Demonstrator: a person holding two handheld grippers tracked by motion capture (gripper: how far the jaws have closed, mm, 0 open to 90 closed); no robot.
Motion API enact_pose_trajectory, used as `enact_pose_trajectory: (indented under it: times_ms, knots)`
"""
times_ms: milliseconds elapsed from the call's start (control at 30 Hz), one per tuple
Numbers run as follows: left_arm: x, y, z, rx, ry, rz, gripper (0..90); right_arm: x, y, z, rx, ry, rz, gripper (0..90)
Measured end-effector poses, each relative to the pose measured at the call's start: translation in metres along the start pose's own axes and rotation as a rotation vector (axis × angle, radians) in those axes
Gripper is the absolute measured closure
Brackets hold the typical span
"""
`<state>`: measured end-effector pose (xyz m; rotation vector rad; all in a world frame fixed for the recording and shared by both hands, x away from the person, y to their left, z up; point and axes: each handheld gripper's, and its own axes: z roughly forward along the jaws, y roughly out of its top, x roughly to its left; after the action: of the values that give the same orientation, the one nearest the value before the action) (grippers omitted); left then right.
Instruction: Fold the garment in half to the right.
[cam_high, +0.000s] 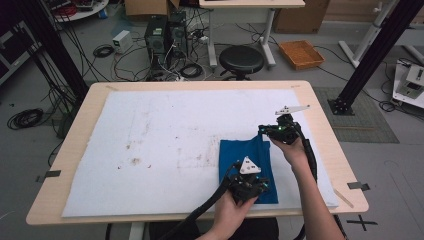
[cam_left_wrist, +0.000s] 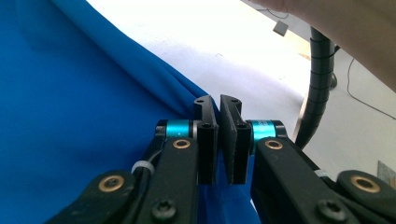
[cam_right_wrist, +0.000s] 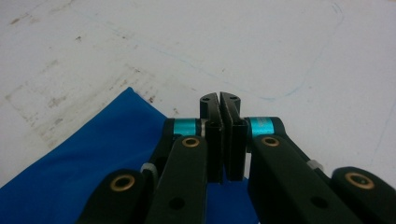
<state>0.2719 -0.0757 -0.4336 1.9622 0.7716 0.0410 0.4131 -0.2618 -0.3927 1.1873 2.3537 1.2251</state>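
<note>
The blue cloth (cam_high: 248, 167) lies folded on the white mat (cam_high: 160, 150), toward the table's (cam_high: 320, 135) near right. From above, the left gripper (cam_high: 248, 186) sits at the cloth's near edge and the right gripper (cam_high: 276, 131) at its far right corner. Their own views add the grip — each pair of jaws pinched tight on a cloth edge (cam_left_wrist: 219, 140) (cam_right_wrist: 219, 179). No readable writing anywhere.
</note>
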Motion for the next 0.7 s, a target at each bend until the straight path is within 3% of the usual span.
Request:
enact_pose_trajectory:
  times_ms: [200, 267, 367, 400, 533, 600, 700]
  knots:
    - [-0.003, 0.003, 0.004, -0.002, -0.019, -0.001, 83.6, -0.004, -0.004, -0.002, 0.011, -0.026, 0.001, 88.6]
    - [-0.003, 0.002, 0.004, -0.022, -0.07, -0.003, 76.1, -0.005, -0.006, -0.003, 0.008, -0.058, 0.004, 83.4]
    - [-0.004, 0.003, -0.001, -0.052, -0.141, 0.011, 59.6, -0.008, -0.01, -0.006, 0.0, -0.068, 0.023, 74.9]
    - [-0.004, 0.003, -0.004, -0.066, -0.155, 0.02, 58.1, -0.009, -0.012, -0.008, -0.001, -0.069, 0.037, 73.7]
    - [0.002, 0.007, -0.025, -0.11, -0.163, 0.035, 51.0, -0.007, -0.02, -0.021, -0.032, -0.067, 0.053, 63.9]
    - [0.01, 0.008, -0.042, -0.134, -0.142, 0.043, 49.8, -0.003, -0.026, -0.031, -0.049, -0.075, 0.065, 57.9]
    - [0.026, 0.006, -0.065, -0.16, -0.1, 0.051, 48.5, 0.004, -0.035, -0.043, -0.079, -0.078, 0.069, 56.4]
